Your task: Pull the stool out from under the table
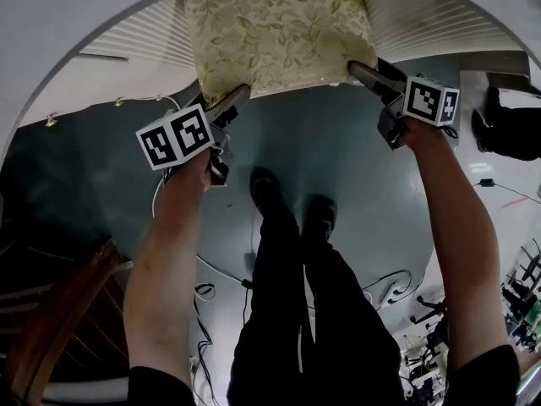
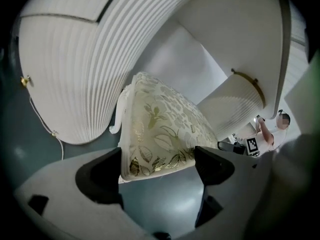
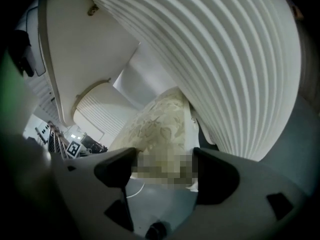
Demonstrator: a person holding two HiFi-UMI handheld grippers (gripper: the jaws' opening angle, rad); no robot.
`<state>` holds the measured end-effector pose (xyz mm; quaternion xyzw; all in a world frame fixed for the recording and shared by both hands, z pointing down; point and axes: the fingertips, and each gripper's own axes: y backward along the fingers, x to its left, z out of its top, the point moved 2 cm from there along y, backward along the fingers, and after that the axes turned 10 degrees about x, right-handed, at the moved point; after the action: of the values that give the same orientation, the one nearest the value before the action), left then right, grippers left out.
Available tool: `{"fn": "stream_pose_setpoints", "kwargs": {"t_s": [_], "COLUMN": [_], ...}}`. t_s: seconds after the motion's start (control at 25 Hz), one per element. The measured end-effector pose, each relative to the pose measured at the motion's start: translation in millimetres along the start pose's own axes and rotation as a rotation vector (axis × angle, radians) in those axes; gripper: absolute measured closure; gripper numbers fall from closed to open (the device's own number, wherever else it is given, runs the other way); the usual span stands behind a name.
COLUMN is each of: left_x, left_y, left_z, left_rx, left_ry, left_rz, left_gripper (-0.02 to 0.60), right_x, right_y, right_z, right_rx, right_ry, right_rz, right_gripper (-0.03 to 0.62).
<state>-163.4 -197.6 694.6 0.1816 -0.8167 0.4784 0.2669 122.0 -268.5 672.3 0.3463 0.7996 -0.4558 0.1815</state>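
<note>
Left gripper [image 2: 157,165], right gripper [image 3: 162,170], clamping stool [image 1: 279,32] corners

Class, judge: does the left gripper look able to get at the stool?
Likely yes: the left gripper already has the stool corner between its jaws; the table overhangs only the far end.

Both grippers at stool's near corners

Stool [image 1: 279,32] with floral gold-leaf cushion sits top centre, half under the white table [image 1: 93,11]; ribbed white panels [image 1: 144,39] on either side of it; left gripper [image 1: 239,96] touches the cushion's near-left corner, right gripper [image 1: 358,68] the near-right corner; bare forearms run down from both; person's dark trousers and black shoes [image 1: 267,189] stand on blue-grey floor [image 1: 347,142]; loose cables [image 1: 218,272] lie across the floor; curved wooden furniture [image 1: 51,324] lower left
</note>
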Motion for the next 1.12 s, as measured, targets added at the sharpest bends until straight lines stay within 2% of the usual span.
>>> {"fn": "stream_pose_setpoints", "kwargs": {"t_s": [0.2,0.4,0.68,0.96,1.12], "left_x": [2,5,0,9,8], "left_y": [-1,-7,0,2,-1], "left_z": [5,2,4,6,5], "left_rx": [0.052,0.088,0.147,0.311,0.322], "left_ry": [0.032,0.052,0.082,0.08,0.088], "left_rz": [0.029,0.036,0.044,0.026,0.025], "left_gripper": [0.13,0.13,0.129,0.127,0.127], "right_x": [-5,-10,-5,0,-4], "right_y": [-6,-9,-1,-4,-5], "right_z": [2,2,6,-16,-12], "right_rx": [0.061,0.132,0.237,0.329,0.354], "right_ry": [-0.044,-0.034,-0.055,-0.169,-0.152], "right_rz": [0.024,0.043,0.028,0.015,0.018], "right_gripper": [0.23,0.233,0.229,0.229,0.23]}}
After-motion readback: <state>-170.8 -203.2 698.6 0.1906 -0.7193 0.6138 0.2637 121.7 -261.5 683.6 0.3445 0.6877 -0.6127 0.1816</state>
